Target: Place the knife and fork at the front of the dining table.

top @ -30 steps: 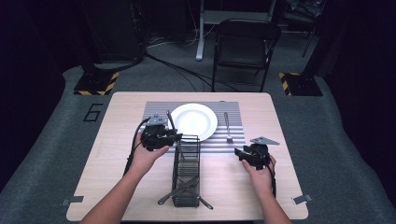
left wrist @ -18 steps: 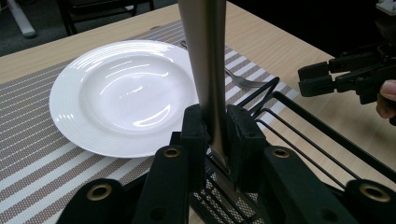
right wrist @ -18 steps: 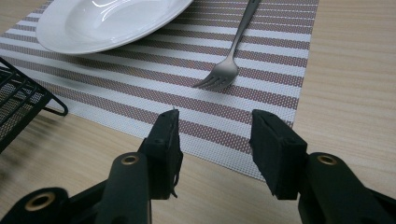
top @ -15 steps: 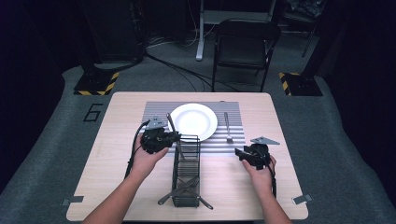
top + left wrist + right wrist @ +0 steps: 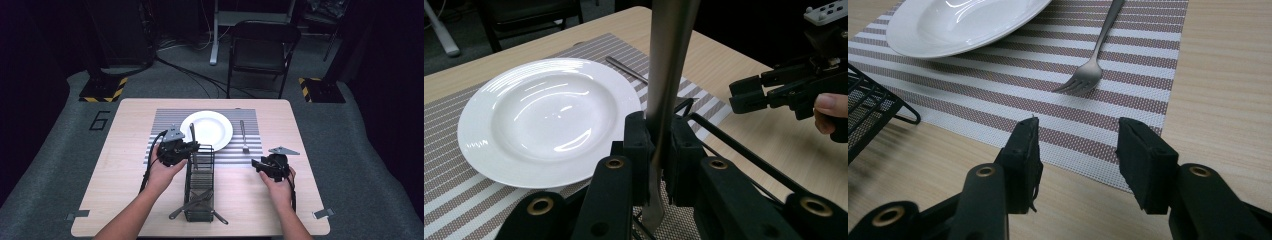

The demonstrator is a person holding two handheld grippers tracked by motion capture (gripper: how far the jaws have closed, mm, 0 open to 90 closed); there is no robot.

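Big wooden table (image 5: pixel 125 165) with a striped placemat (image 5: pixel 165 120) laid across the far half of it, and a white plate (image 5: pixel 212 129) sitting in the middle of that mat. Closer to the person there's a tall black wire basket (image 5: pixel 200 187) standing on the bare wood, running from the mat's near edge back toward them, with a couple of pieces of cutlery (image 5: pixel 192 204) lying at its near end, poking out through the wire. A fork (image 5: pixel 244 136) lies on the mat just right of the plate, tines pointing toward the person. Now the smaller stuff: the left gripper (image 5: pixel 658 145) has just been closing and its pads are now clamped tight on a knife (image 5: pixel 666 75), which stands roughly upright between the jaws, right at the far end of the basket and just beside the plate's near edge. From above you can see the knife sticking up over the plate's left rim. The right gripper (image 5: pixel 1078 145) hovers low over the table at the mat's near right corner, jaws apart with nothing between them, the fork lying a bit beyond.
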